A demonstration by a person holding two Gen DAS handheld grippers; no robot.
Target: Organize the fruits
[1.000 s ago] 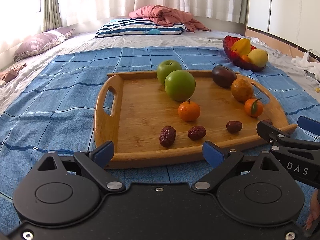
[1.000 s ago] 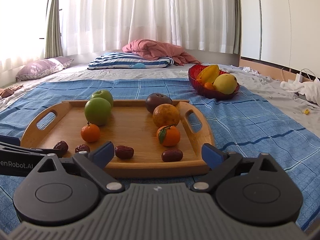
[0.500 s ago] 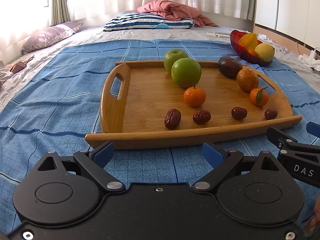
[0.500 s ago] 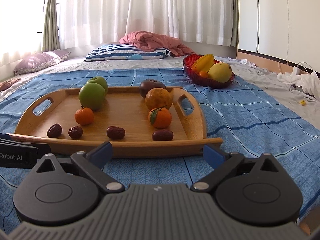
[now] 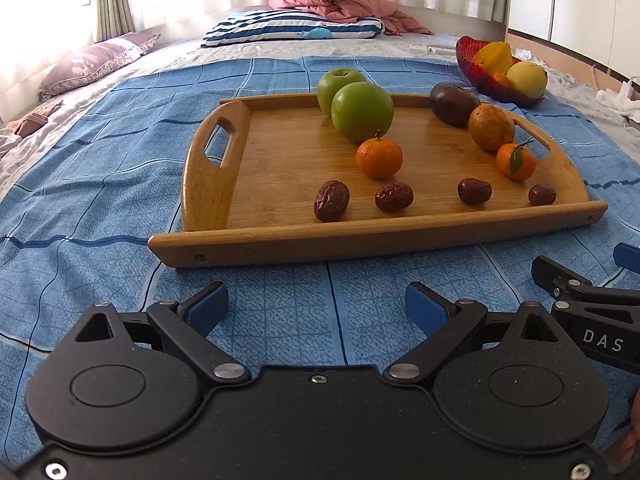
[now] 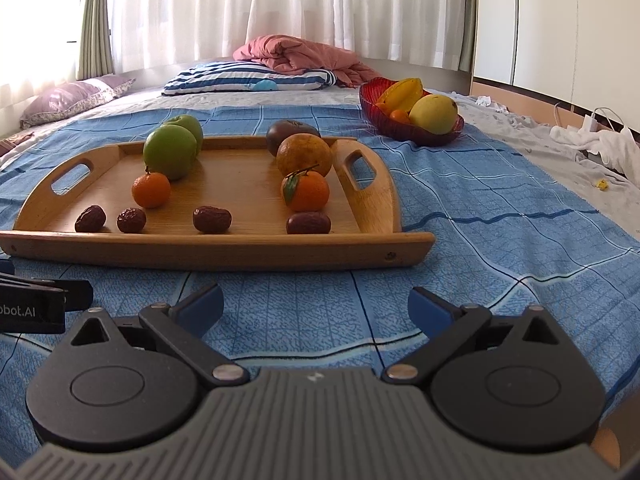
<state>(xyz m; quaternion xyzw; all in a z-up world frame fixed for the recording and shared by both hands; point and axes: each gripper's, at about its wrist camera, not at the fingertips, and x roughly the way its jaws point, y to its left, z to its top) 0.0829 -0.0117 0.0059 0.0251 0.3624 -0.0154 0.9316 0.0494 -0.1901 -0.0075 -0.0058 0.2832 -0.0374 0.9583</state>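
Observation:
A wooden tray [image 5: 280,156] [image 6: 240,176] lies on the blue blanket. It holds two green apples [image 5: 362,106] [image 6: 170,152], two mandarins [image 5: 379,158] [image 6: 306,194], a dark plum [image 5: 454,103] [image 6: 286,134], a brownish-orange fruit [image 5: 491,127] [image 6: 305,155] and several red dates [image 5: 331,206] [image 6: 212,219]. My left gripper [image 5: 316,308] hangs open and empty in front of the tray's near edge. Beside it, my right gripper [image 6: 316,306] is likewise open and empty, also short of the tray.
A red glass bowl [image 5: 476,68] [image 6: 396,126] with yellow fruit stands beyond the tray's right end. A striped pillow [image 6: 248,80], a pink quilt [image 6: 296,56] and a purple pillow [image 5: 92,64] lie at the far side. White cloth [image 6: 600,144] and cables sit at right.
Both grippers have drawn back from the tray and dropped lower; the tray's near edge now lies farther ahead. Both stay open. The fruit has not moved.

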